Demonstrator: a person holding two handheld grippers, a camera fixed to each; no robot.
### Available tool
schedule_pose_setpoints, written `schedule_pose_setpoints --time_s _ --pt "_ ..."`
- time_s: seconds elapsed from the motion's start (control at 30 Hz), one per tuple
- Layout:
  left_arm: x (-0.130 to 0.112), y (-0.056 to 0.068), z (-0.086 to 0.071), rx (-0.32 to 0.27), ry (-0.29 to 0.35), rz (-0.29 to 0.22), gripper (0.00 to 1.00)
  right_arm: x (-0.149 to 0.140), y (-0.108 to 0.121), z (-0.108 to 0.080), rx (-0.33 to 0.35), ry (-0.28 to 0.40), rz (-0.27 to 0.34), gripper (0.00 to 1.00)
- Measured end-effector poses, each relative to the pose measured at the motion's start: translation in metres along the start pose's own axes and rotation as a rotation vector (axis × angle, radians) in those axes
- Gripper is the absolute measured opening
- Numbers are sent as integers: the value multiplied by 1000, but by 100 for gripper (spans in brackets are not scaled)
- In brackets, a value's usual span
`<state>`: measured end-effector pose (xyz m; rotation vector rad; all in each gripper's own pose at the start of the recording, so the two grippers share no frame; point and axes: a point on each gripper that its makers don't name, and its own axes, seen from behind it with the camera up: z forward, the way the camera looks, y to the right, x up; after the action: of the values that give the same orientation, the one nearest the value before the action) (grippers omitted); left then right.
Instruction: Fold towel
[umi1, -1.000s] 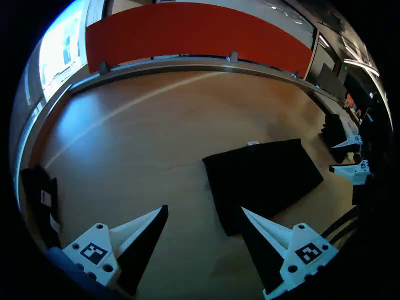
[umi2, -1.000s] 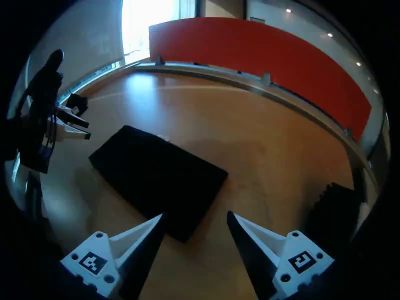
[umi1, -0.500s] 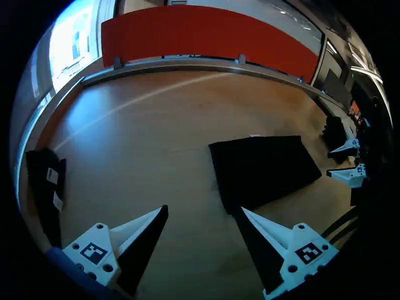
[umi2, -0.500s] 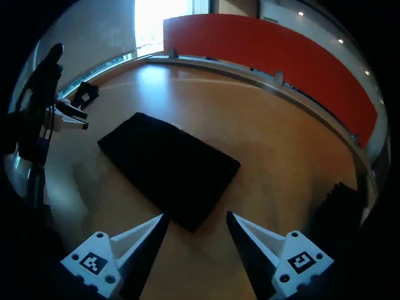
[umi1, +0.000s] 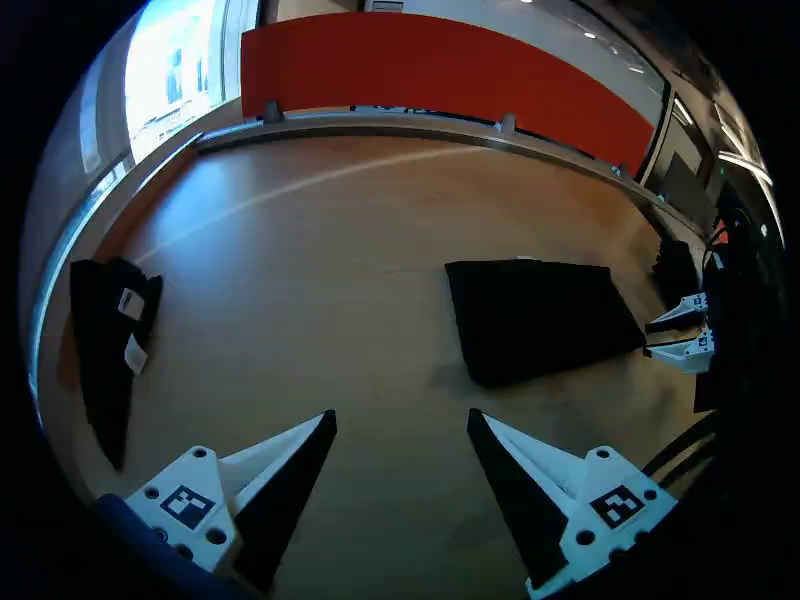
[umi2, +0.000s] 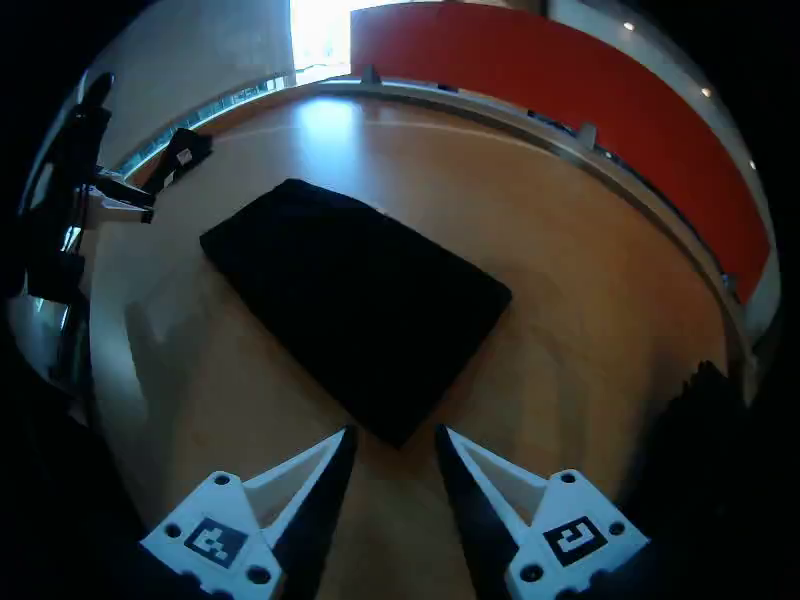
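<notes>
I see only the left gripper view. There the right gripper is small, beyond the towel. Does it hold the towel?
Observer: No. In the right gripper view the right gripper is open, with a narrow gap. The near corner of the towel points into that gap, but it is not pinched.
Operator: I see something dark behind that gripper. Does it touch the towel?
Observer: No. It is a dark pile to the right of the gripper. Bare table lies between it and the towel.
</notes>
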<state>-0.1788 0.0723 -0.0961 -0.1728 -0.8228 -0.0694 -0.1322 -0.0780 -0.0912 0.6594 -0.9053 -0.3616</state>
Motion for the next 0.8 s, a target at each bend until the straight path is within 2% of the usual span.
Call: schedule_pose_setpoints --time_s 0.17,0.3,0.63,0.7,0.8 --pt "-4 -1 -5 4 1 -2 98 -2 0 2 19 -18 -6 36" --pt "-6 -1 -6 6 1 -7 97 -4 1 3 22 -24 -13 31" --pt "-8 -1 -8 6 -1 -14 97 -11 3 6 16 -37 -19 29" --pt "-8 -1 -9 7 -2 -14 97 -11 3 6 16 -35 -21 20" --pt "-8 -2 -10 7 -1 -13 98 -10 3 6 12 -30 -29 11"
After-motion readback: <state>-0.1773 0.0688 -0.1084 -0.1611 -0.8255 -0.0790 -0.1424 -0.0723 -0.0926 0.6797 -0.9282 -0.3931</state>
